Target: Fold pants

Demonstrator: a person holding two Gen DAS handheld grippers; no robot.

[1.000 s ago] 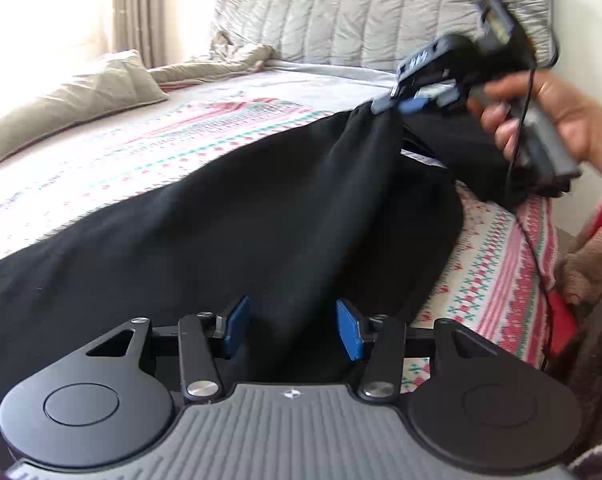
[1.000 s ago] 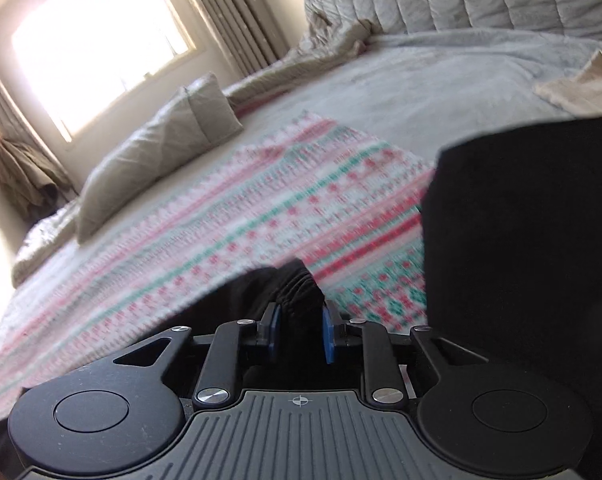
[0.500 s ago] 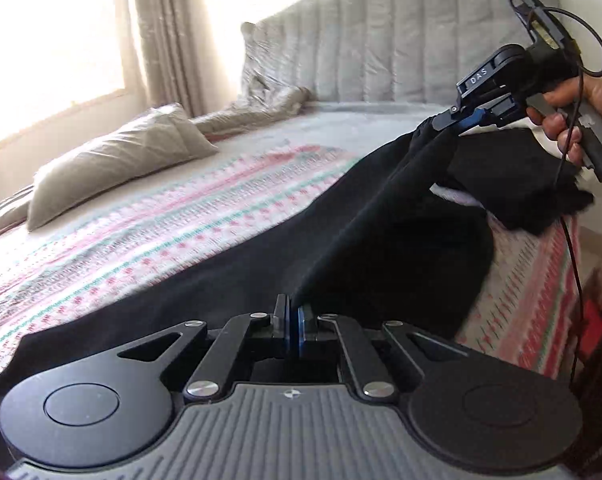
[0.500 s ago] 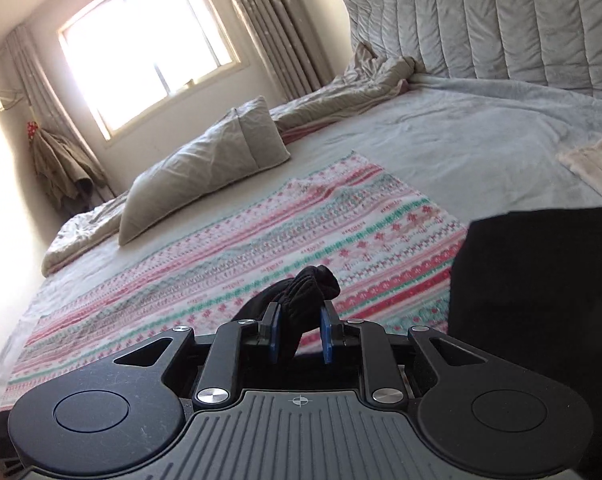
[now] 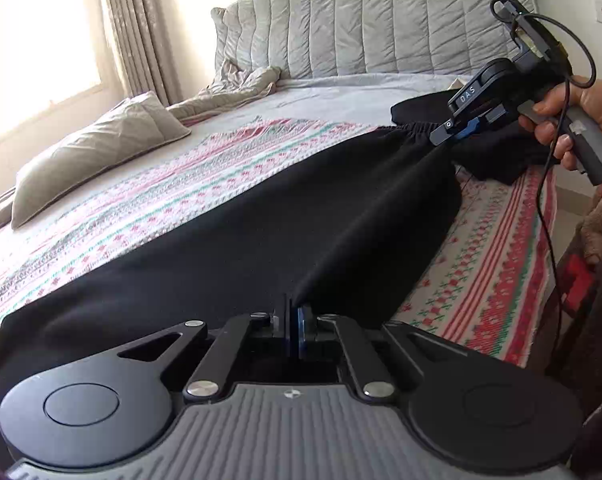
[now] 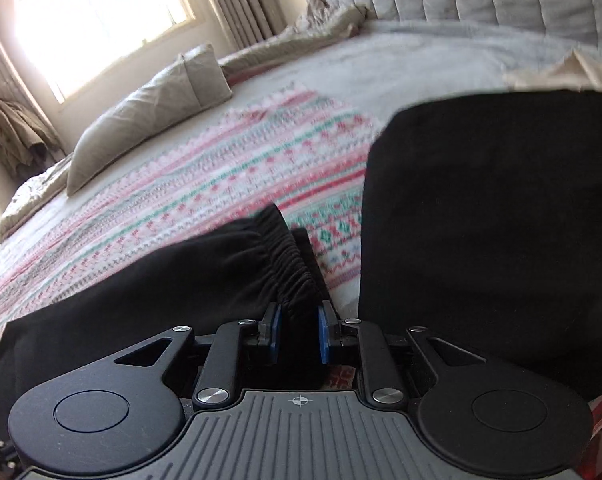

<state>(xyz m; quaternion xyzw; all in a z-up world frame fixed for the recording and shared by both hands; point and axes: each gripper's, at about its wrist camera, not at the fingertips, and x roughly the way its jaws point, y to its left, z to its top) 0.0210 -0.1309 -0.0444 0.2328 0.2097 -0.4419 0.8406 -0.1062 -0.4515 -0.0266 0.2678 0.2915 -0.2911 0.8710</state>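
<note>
Folding is judged barely begun — the black soft-knit pants (image 5: 261, 240) are spread lengthwise over the striped patterned blanket (image 5: 181, 200) on the bed, no fold yet laid. The left hand-held gripper (image 5: 293, 334) is clamped on an edge pinch; the right hand-held gripper (image 6: 299, 336), held out low at the far end, is gripped on the gathered elastic waistband (image 6: 293, 264) — cloth drawn taut between.

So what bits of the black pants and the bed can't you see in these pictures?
- Left wrist view: the far end of the pants runs off the left edge, behind the left hand-held gripper.
- Right wrist view: the patterned blanket is motion-blurred, so its motifs are unclear.
- Right wrist view: the waistband beyond the right hand-held gripper is hidden by bunched cloth.
</note>
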